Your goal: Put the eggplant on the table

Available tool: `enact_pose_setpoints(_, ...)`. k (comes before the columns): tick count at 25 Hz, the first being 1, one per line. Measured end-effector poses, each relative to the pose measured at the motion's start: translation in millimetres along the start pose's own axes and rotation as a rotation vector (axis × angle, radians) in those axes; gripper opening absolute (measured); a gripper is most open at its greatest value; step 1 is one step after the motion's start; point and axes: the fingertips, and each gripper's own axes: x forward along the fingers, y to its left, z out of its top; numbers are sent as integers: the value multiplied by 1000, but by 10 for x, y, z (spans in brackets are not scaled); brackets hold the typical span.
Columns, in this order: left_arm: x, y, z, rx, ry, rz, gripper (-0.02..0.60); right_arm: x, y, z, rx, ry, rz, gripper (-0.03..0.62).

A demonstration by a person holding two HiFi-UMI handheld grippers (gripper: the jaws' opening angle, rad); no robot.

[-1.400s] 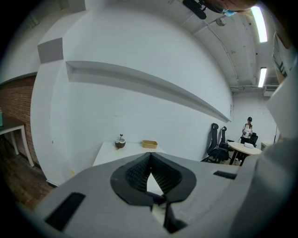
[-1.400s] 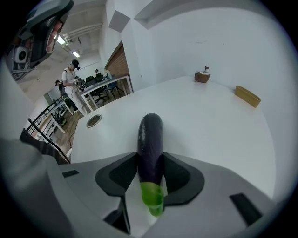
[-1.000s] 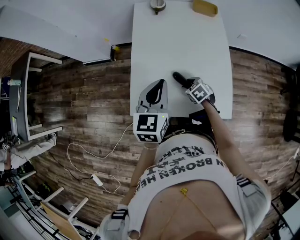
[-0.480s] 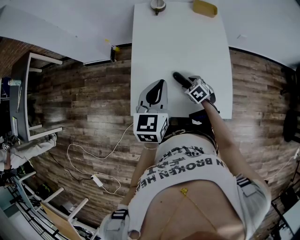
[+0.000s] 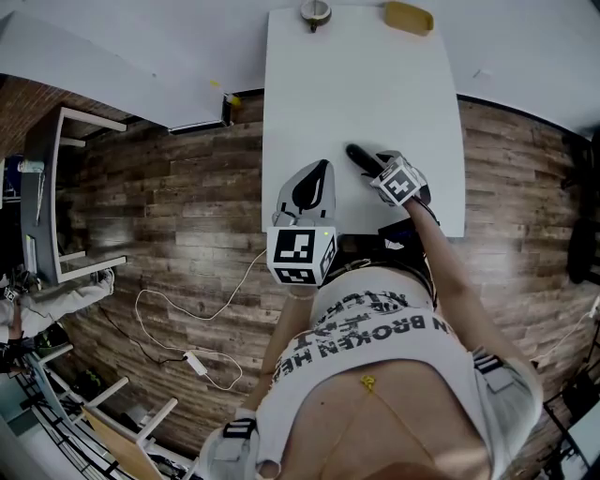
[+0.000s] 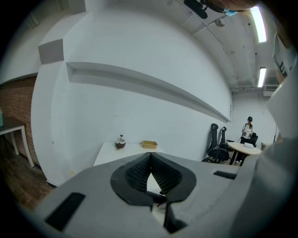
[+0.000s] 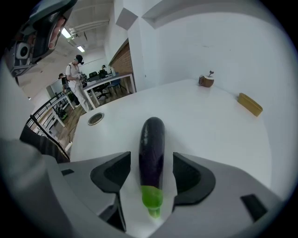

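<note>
A dark purple eggplant [image 7: 152, 144] with a green stem end lies flat on the white table [image 7: 214, 125]. My right gripper [image 7: 151, 160] straddles it, open. Its jaws have just been opening, and both pads stand clear of the eggplant's sides. In the head view the eggplant [image 5: 359, 157] pokes out beyond the right gripper [image 5: 377, 169] near the table's [image 5: 375, 84] front edge. My left gripper [image 5: 322, 171] hovers at the table's front left, shut with nothing in it. In the left gripper view the left gripper's [image 6: 149, 161] pads meet at the tips.
A small brown pot [image 5: 316, 12] and a tan tray [image 5: 410, 16] sit at the table's far edge. A round cable hole [image 7: 95, 119] is in the tabletop. A cable with an adapter [image 5: 195, 357] lies on the wooden floor at the left. People stand far off [image 7: 74, 74].
The right gripper's marker cube has shifted very slightly up the picture. The eggplant and the left gripper are where they were.
</note>
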Motion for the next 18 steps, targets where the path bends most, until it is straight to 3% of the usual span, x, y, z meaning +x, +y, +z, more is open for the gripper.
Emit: enact_pose_setpoints(18, -42, -53, -20, -2, -5, -10, -2, -190, 60, 96, -15, -38, 30, 264)
